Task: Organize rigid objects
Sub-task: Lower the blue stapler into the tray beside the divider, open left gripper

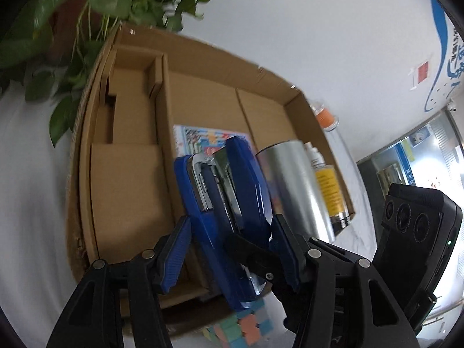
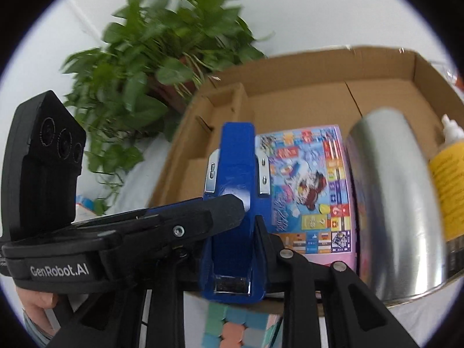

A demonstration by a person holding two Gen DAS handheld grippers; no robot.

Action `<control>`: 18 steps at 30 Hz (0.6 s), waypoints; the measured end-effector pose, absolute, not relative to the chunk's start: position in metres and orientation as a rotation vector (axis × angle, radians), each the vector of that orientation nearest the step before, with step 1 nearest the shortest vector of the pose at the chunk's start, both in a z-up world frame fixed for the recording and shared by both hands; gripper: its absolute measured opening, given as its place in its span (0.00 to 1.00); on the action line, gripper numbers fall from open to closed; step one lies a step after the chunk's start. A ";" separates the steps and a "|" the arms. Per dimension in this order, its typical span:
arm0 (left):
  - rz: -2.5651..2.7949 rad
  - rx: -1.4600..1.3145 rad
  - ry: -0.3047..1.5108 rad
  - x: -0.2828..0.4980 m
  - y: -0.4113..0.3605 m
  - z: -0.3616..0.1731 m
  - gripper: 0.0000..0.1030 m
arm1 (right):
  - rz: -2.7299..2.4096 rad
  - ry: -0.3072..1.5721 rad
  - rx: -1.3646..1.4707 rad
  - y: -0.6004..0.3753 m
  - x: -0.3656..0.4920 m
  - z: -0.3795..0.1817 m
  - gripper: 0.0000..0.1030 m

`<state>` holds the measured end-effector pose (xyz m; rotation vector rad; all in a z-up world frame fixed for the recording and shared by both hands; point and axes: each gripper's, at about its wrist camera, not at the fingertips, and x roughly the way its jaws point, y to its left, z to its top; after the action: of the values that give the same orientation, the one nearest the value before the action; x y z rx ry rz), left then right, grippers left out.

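Note:
A blue stapler is held above the front of an open cardboard box. My left gripper has its blue pads against the stapler's two sides. In the right wrist view the stapler also sits between my right gripper's fingers, with the left gripper crossing in from the left. Inside the box lie a colourful board-game box, a shiny metal cylinder and a yellow-labelled bottle. A pastel puzzle cube lies outside the box's front edge.
A leafy potted plant stands behind the box's left corner. The box has a cardboard divider section on its left. An orange-capped container stands beyond the box's right wall. The table is covered in white cloth.

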<state>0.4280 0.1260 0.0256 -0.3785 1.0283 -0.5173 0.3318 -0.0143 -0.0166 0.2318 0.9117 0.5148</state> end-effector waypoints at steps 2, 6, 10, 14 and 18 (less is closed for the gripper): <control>-0.518 -0.360 1.012 0.427 0.126 0.027 0.52 | 0.475 0.946 0.248 -0.014 0.337 -0.030 0.24; -0.458 -0.335 0.967 0.413 0.137 0.043 0.52 | 0.438 0.952 0.247 -0.008 0.336 -0.035 0.28; -0.362 -0.274 0.826 0.362 0.149 0.074 0.65 | 0.439 0.948 0.226 -0.003 0.333 -0.037 0.29; -0.231 -0.222 0.624 0.282 0.151 0.093 0.99 | 0.457 0.860 0.178 -0.024 0.301 -0.015 0.80; -0.230 -0.213 0.624 0.234 0.135 0.065 0.99 | 0.399 0.738 0.087 -0.072 0.238 -0.007 0.81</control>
<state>0.2343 0.1348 0.0652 -0.2135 0.6244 -0.2298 0.2378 -0.0715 -0.0073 0.0871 0.7375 0.3988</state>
